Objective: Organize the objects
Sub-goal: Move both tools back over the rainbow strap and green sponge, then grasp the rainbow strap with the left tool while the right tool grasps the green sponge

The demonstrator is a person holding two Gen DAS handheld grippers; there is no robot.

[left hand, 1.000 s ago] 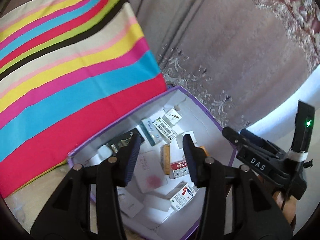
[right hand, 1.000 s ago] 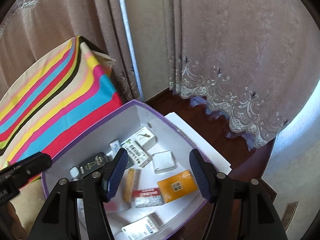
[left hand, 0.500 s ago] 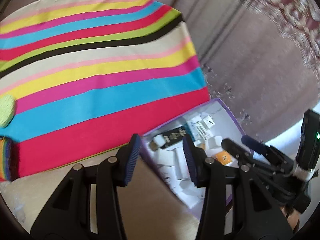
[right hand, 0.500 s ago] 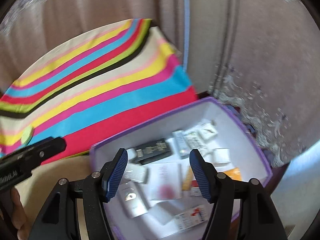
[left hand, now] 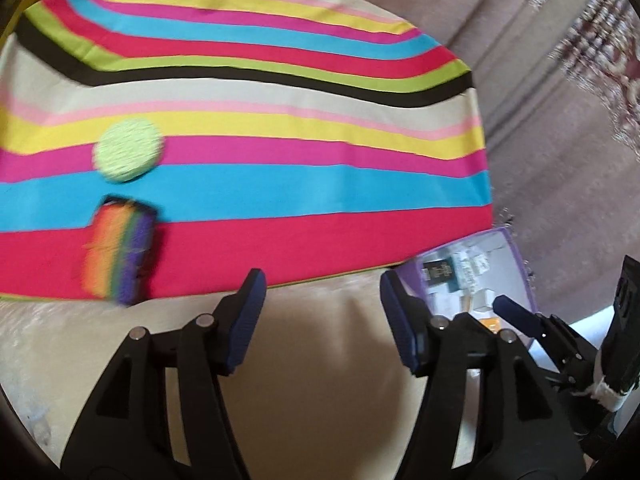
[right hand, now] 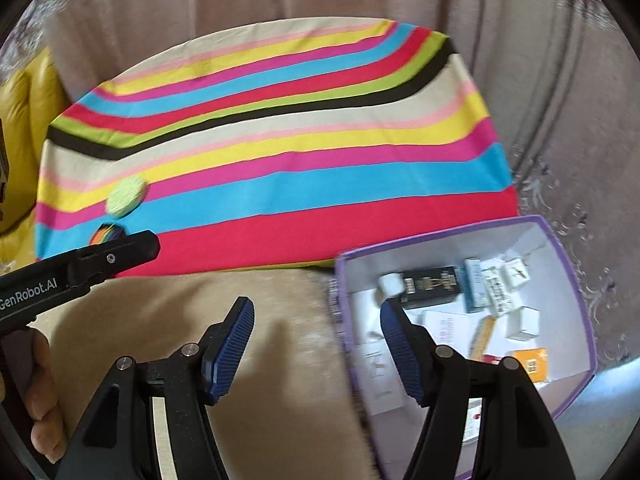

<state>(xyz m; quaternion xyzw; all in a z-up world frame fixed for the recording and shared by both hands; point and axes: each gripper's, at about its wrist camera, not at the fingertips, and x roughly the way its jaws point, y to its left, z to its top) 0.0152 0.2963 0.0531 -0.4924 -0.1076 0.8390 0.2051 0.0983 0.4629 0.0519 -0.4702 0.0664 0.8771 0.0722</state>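
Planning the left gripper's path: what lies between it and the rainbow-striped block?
Only bare beige cushion, then the striped cloth's red edge, separates the open left gripper from the rainbow-striped block; the left wrist view shows it.

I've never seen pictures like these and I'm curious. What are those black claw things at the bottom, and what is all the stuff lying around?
Each picture comes from a small camera fixed on a hand-held tool, looking forward along its two fingers. A person holds one tool in each hand.

One view shows the left gripper, the other the right gripper. Both are open and hold nothing.

Ahead lies a striped cloth in many colours. On it rest a round light-green pad and, just below it, a rainbow-coloured block, rather blurry. To the right is a purple-edged box filled with small packets, among them a black carton and an orange packet.
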